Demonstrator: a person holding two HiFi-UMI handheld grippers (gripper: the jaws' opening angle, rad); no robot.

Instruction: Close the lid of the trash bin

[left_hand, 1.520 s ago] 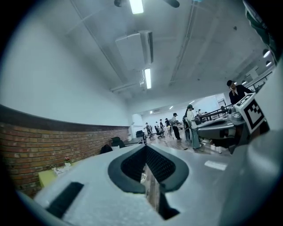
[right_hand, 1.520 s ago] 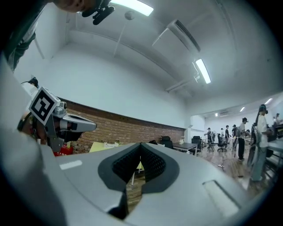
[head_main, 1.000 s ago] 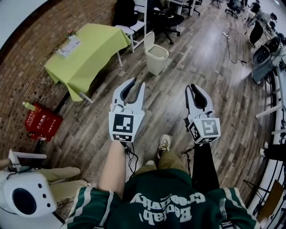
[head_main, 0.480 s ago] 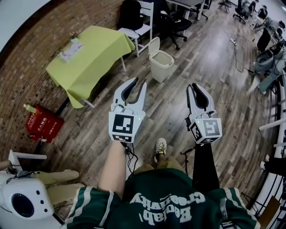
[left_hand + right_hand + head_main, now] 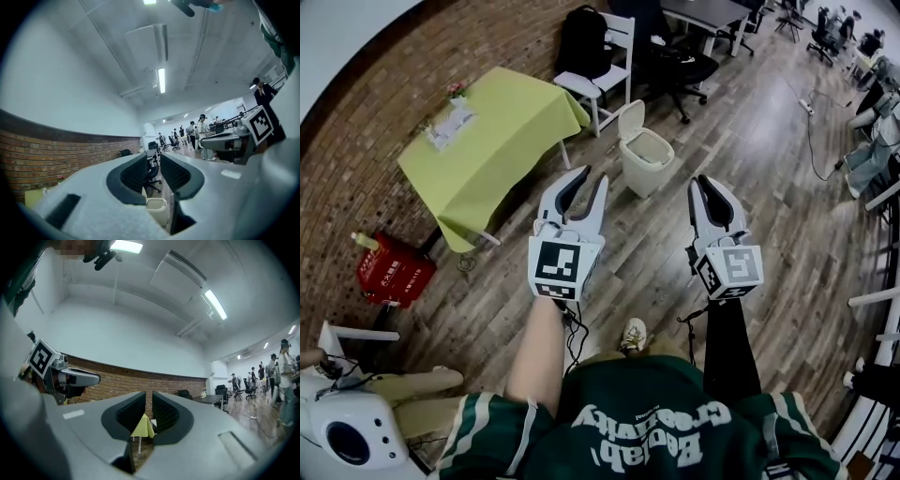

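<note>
The trash bin [image 5: 649, 161] stands on the wood floor far ahead, just right of the yellow table [image 5: 492, 141]. Its lid [image 5: 631, 116] stands up, open. The left gripper [image 5: 592, 175] and right gripper [image 5: 703, 180] hang near the person, well apart from the bin. Both claws are loose and grab nothing. The right one has only a thin gap.

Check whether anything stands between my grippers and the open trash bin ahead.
Nothing visible does. Only bare wood floor lies between the left gripper, the right gripper and the trash bin; the green-clothed table stands off to the left.
</note>
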